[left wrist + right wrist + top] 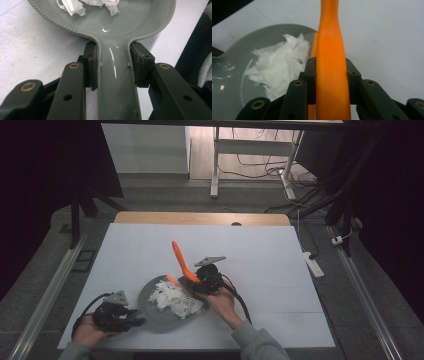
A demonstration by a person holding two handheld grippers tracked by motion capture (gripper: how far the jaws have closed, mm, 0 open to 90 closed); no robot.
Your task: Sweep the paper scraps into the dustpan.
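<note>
Lower centre of the high view: a grey pan [150, 312] on the white table [270, 255], heaped with white paper shreds [176, 300]. At lower left, the left gripper [136, 321], clamped on the pan's handle [117, 82]; in the left gripper view both pads pressed against the handle's sides, the bowl opening toward the top of that frame. Just right of the pan, the right gripper [196, 281], closed tight on an orange spatula [181, 262]; in the right gripper view the orange shaft [332, 75] pinched between the jaws and running straight up the frame.

Key relation: spatula's long axis tilted, free end rising toward upper left of the high view, lower end dipping at the pan's right rim, touching or just beside the shreds; exact contact hard to tell. Shreds lying left of the right gripper, across the pan. Right hand [222, 302] nearer the pile; left merely steadying. Likely next: a sweep leftward through the shreds, with spilling over the rim as the risk.
</note>
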